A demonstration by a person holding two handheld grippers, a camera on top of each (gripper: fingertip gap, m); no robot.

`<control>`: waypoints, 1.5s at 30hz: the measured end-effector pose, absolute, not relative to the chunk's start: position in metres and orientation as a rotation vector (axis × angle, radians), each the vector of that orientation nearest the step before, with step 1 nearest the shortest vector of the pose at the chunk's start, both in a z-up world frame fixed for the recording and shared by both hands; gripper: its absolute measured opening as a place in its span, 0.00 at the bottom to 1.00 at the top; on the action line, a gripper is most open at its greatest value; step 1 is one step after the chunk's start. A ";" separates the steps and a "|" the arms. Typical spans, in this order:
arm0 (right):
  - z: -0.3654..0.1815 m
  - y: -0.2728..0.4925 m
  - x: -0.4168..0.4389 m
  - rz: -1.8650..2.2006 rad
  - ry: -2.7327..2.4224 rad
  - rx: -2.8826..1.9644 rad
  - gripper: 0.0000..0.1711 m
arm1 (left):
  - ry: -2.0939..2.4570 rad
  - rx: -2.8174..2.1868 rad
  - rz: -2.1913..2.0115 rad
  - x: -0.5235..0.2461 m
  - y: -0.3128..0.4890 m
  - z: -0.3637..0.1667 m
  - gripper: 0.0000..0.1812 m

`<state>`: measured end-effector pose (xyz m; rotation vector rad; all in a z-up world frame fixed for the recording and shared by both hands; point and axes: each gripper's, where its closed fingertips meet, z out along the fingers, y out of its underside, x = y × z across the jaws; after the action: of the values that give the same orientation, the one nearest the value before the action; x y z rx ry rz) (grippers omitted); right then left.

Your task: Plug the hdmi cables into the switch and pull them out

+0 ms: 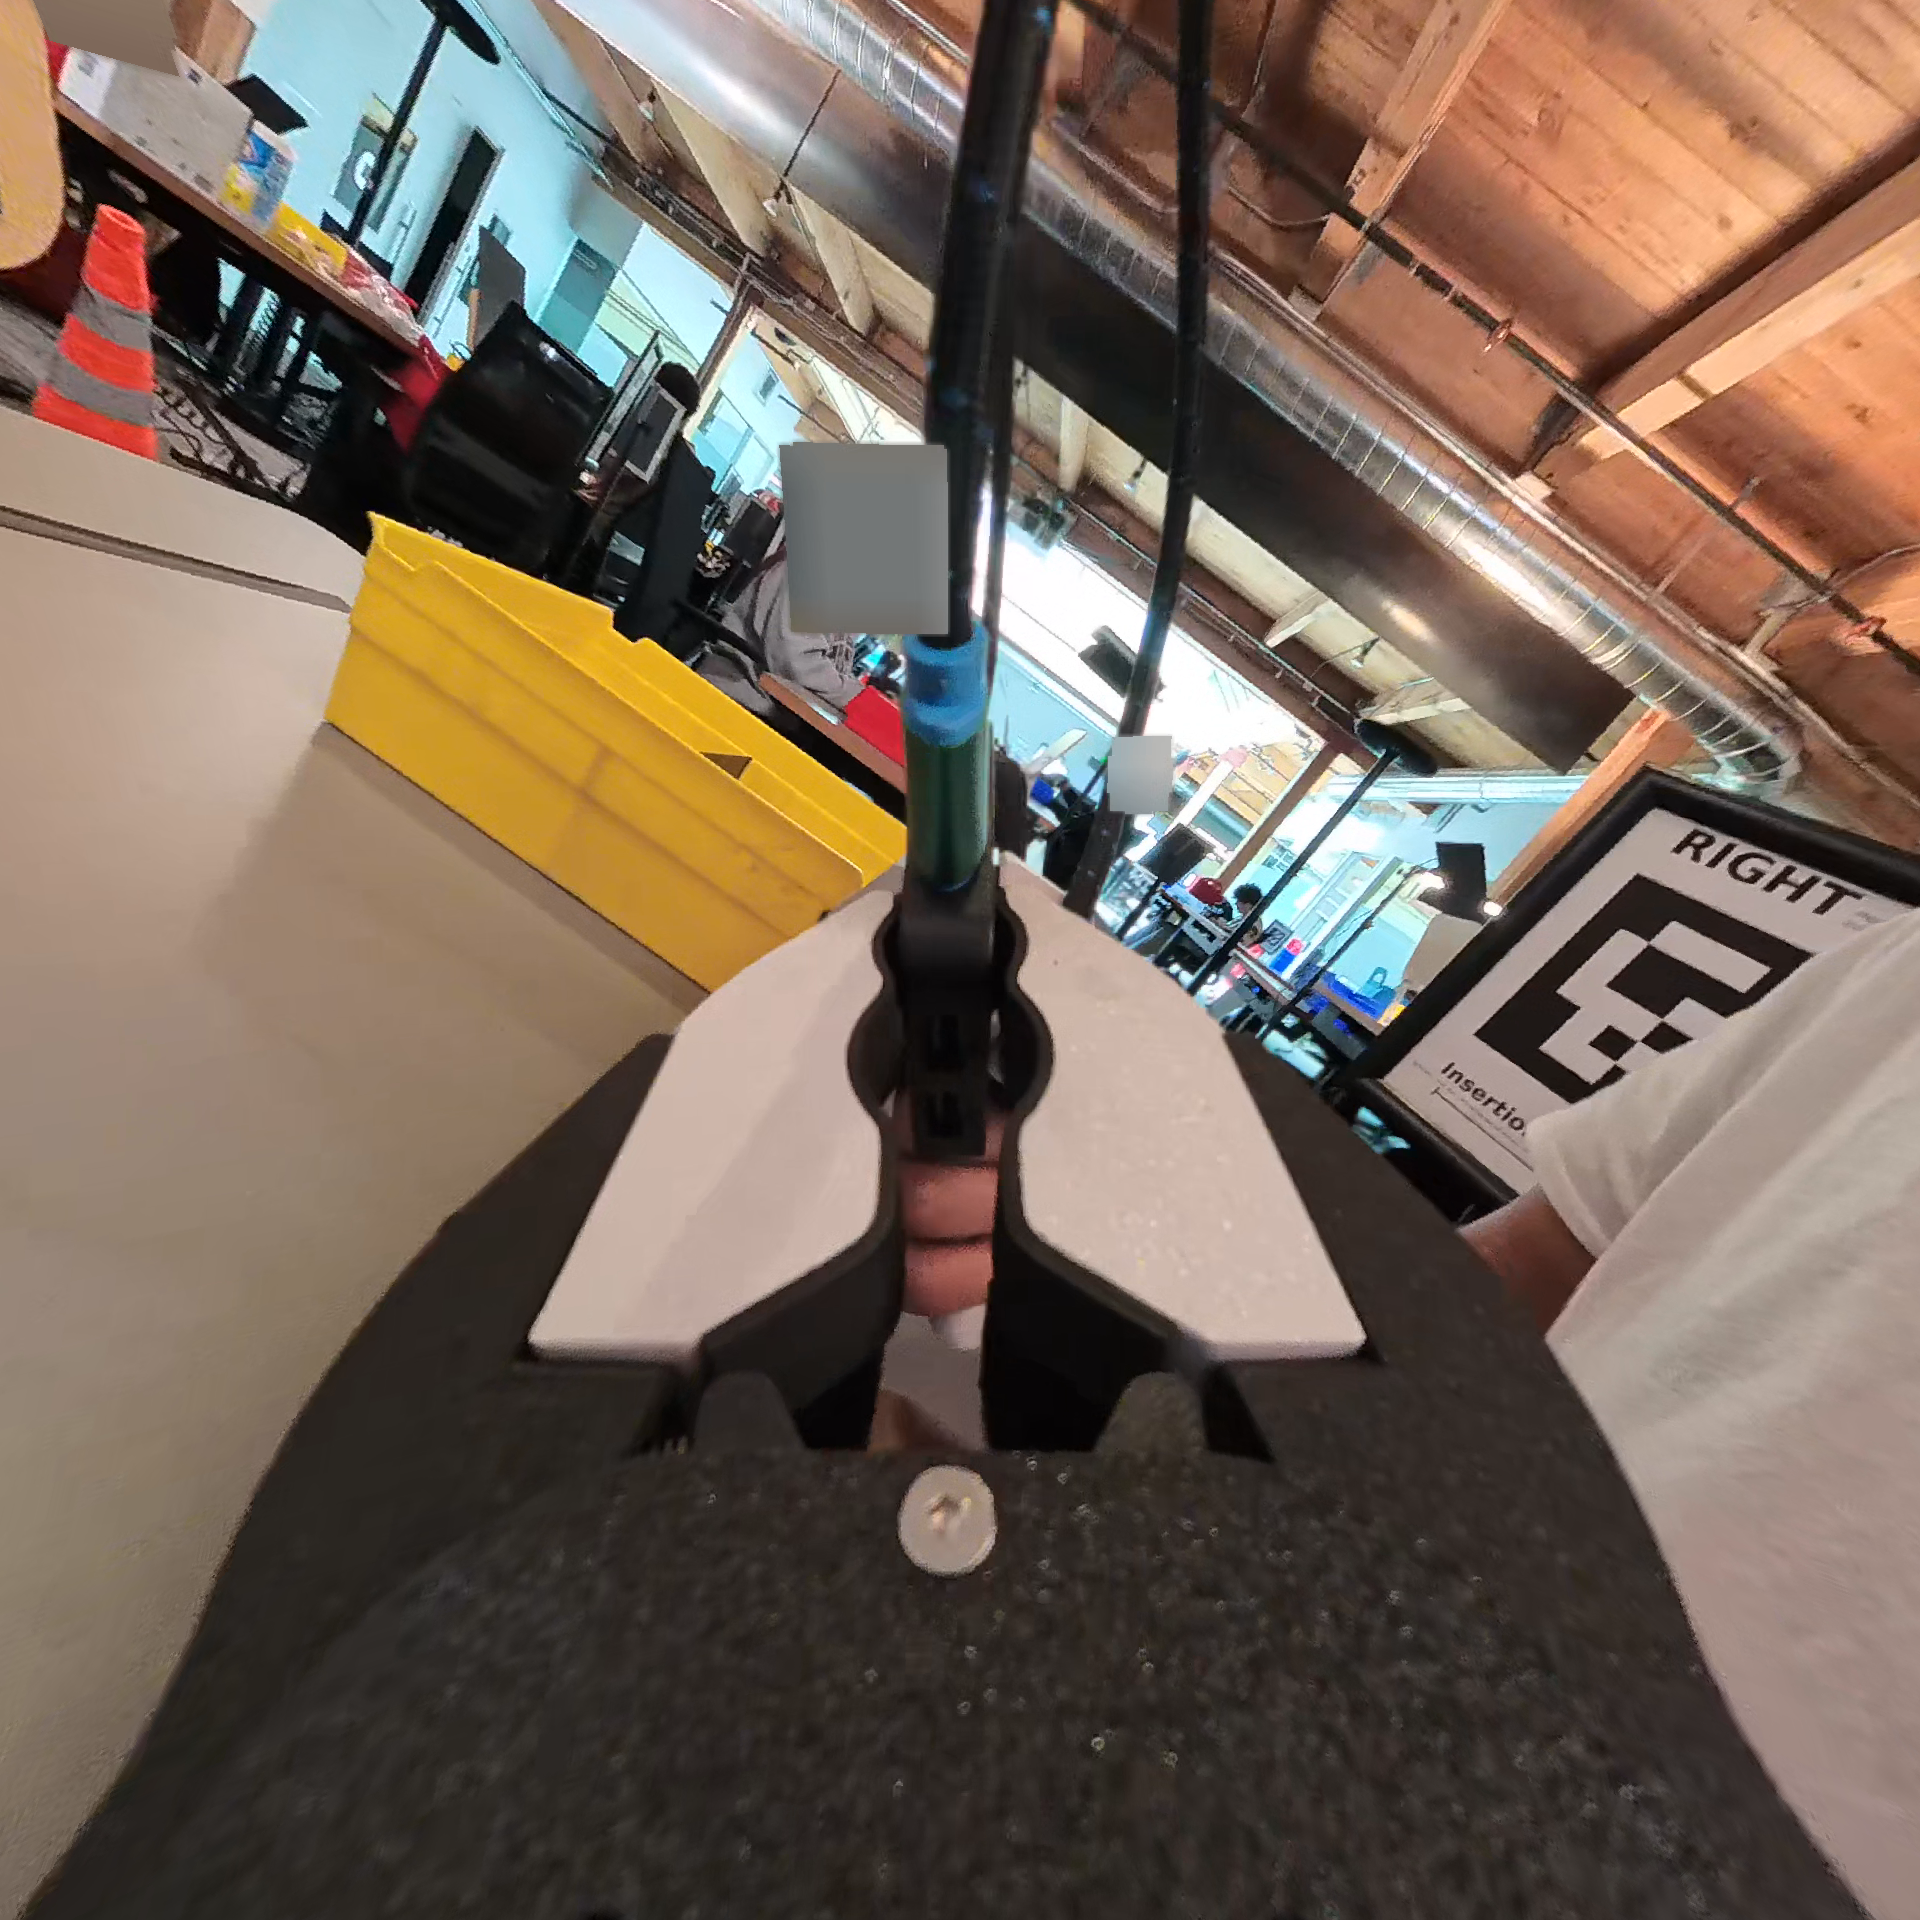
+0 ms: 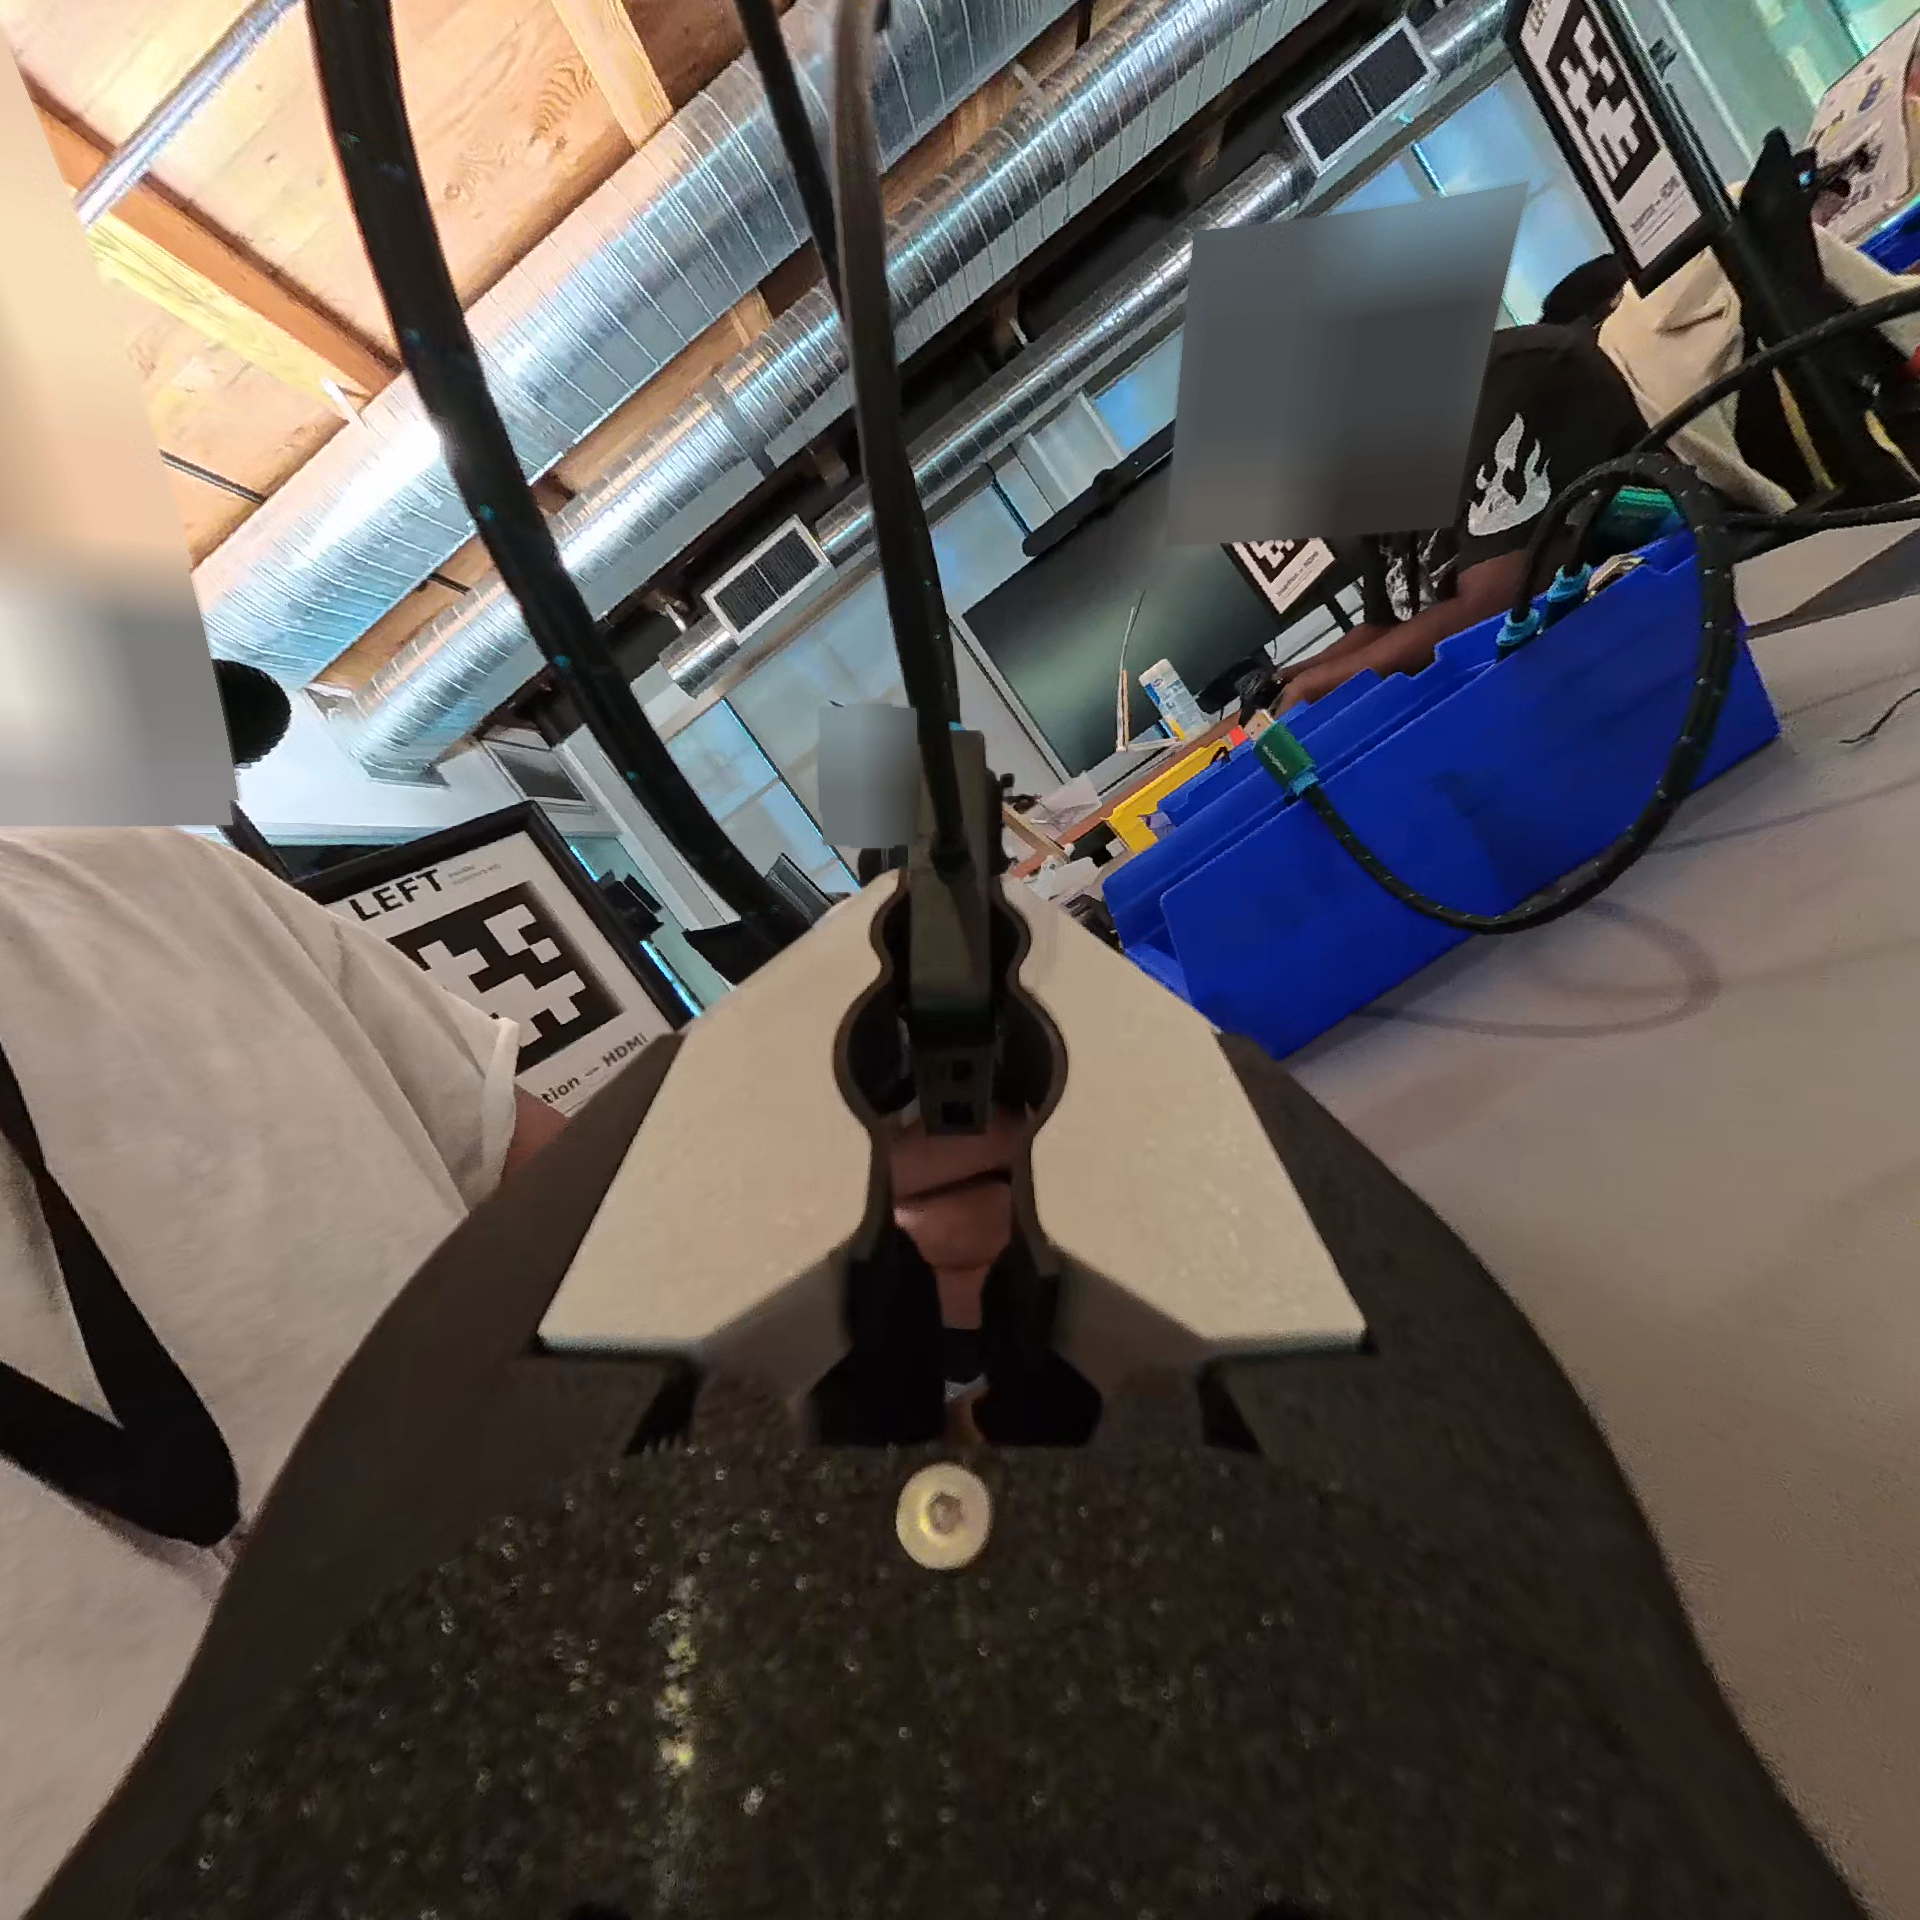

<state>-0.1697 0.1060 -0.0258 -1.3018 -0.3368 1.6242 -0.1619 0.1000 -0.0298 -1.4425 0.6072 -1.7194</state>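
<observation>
My left gripper [image 1: 945, 894] is shut on an HDMI plug with a green body [image 1: 943, 800] and a blue collar. Its black braided cable [image 1: 971, 312] runs straight up out of view, and its dark metal tip points back between the fingers toward the camera. A thinner black cable [image 1: 1174, 416] hangs just to the right. My right gripper [image 2: 945, 883] is shut on a dark HDMI plug [image 2: 948, 935]. Its thin black cable [image 2: 883, 416] rises and curves up, and a thick braided cable [image 2: 457, 416] arcs to its left. I see no switch in either view.
A yellow bin [image 1: 582, 748] stands on the beige table [image 1: 208, 935] at left. A blue bin [image 2: 1403, 831] at right holds a looped braided cable [image 2: 1704, 727] and a green plug [image 2: 1286, 756]. Framed marker signs [image 1: 1662, 987] [image 2: 499, 935] and a person's white shirt [image 1: 1766, 1351] are close by. The tips of both grippers are at nearly the same place.
</observation>
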 end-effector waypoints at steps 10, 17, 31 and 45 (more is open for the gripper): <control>-0.083 0.139 -0.139 1.054 -0.440 -1.657 0.19 | 0.891 -1.502 -0.893 -0.187 0.172 -0.049 0.07; -0.109 0.140 -0.143 0.783 -0.590 -1.816 0.19 | 1.233 -1.330 -0.020 -0.183 0.222 -0.090 0.08; -0.094 0.170 -0.156 0.584 -0.510 -1.756 0.13 | 1.353 -1.044 0.148 -0.151 0.194 -0.111 0.08; -0.102 0.171 -0.150 0.405 -0.531 -1.809 0.11 | 1.362 -1.057 0.213 -0.150 0.198 -0.114 0.08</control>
<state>-0.1495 0.1712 -0.1016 -1.8089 -0.5306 0.4054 -0.1503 0.1983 -0.1143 -1.0567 1.3622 0.2133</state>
